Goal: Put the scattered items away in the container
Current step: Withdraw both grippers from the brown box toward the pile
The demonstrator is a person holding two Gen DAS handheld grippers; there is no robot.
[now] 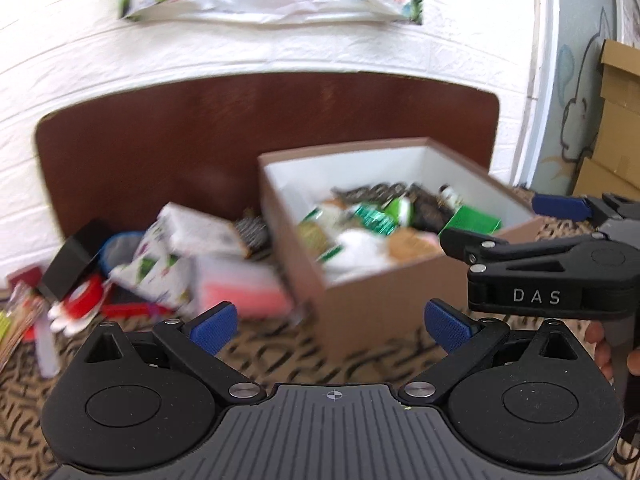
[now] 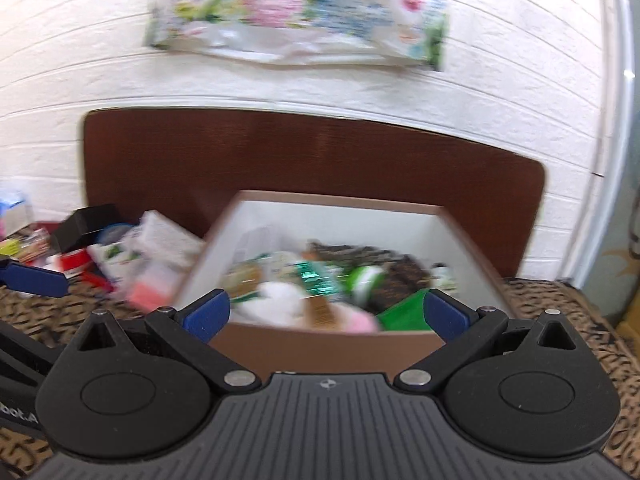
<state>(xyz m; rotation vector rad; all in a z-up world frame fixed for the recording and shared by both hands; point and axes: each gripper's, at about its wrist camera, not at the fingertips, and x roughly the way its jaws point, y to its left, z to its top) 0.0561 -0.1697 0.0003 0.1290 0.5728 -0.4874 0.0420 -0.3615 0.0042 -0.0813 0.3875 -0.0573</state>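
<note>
Both tools are spread wide and hold nothing. The left tool (image 1: 328, 326) hangs above the patterned counter (image 1: 260, 356), the brown box (image 1: 384, 304) of packets just ahead to its right, scattered items (image 1: 180, 256) ahead-left. The right tool (image 2: 326, 312) faces straight into the box (image 2: 328, 344).

"DAS" stands in white on the right tongs (image 1: 496, 224).

A home bedroom: wooden headboard (image 1: 160, 148), patterned bedspread (image 1: 280, 356), white brick-pattern wall (image 1: 80, 60).
</note>
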